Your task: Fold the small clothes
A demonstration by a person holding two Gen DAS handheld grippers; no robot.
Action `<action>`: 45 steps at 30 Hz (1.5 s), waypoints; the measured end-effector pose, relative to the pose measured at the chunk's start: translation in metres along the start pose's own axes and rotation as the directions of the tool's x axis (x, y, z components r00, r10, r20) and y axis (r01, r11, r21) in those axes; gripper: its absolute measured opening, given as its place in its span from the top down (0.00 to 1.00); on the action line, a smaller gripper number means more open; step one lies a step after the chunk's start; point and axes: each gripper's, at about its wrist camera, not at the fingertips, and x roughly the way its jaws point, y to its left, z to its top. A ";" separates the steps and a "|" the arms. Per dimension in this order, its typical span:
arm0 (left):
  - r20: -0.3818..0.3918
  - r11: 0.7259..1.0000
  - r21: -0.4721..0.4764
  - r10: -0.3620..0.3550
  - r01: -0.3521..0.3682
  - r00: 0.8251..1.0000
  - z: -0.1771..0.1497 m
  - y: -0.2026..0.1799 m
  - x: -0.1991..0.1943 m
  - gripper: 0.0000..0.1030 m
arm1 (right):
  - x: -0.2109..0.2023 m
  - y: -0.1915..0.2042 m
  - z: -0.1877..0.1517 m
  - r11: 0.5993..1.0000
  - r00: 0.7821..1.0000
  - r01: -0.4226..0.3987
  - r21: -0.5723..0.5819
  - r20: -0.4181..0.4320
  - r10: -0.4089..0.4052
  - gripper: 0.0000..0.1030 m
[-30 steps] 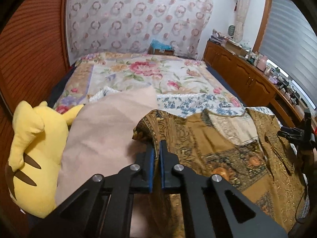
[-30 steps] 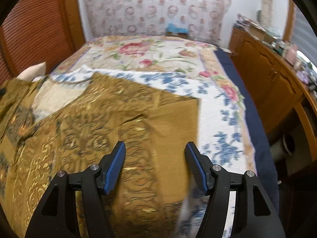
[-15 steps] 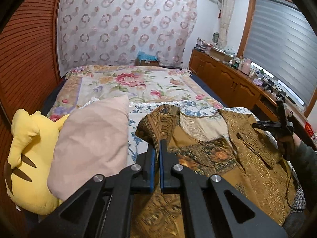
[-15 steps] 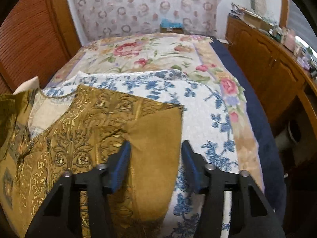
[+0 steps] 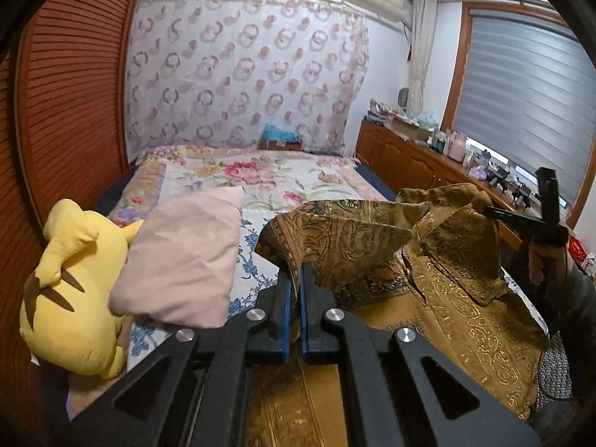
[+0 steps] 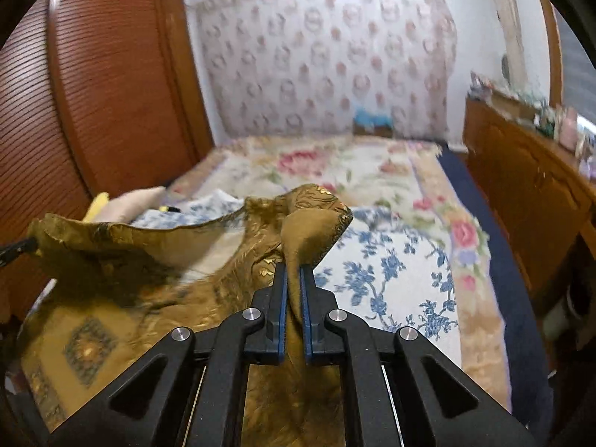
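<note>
Brown patterned garment (image 5: 447, 290) is held lifted over the bed (image 5: 223, 175), one corner clamped in each hand-held gripper (left (image 5: 294, 290), right (image 6: 294, 279)), probably so that it hangs flat for folding; right view is blurred.

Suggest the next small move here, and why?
Probably carry both pinched corners forward together and lay them down as a fold. Left gripper and right gripper are each shut on the shirt, its top edge raised off the bed while the rest lies below.

Motion is blurring the right wrist view; the gold garment (image 6: 111, 320) is running off its near edge.
</note>
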 end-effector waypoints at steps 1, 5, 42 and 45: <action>0.011 1.000 -0.001 0.003 -0.003 1.000 -0.003 0.000 -0.006 0.99 | -0.011 0.005 -0.002 1.000 1.000 -0.002 -0.005 0.021 0.002 0.96; 0.036 1.000 -0.006 0.014 -0.014 0.999 -0.014 0.001 -0.023 0.99 | -0.048 0.015 -0.009 1.000 0.997 -0.026 -0.016 0.072 0.027 0.96; -0.057 0.987 0.023 0.158 -0.157 0.986 -0.088 0.025 -0.097 0.55 | -0.137 0.022 -0.142 0.999 0.992 0.051 -0.007 -0.115 -0.051 0.79; -0.042 0.983 0.018 0.181 -0.181 0.983 -0.082 0.033 -0.097 0.51 | -0.138 0.019 -0.133 0.996 0.992 0.086 0.008 -0.095 -0.085 0.76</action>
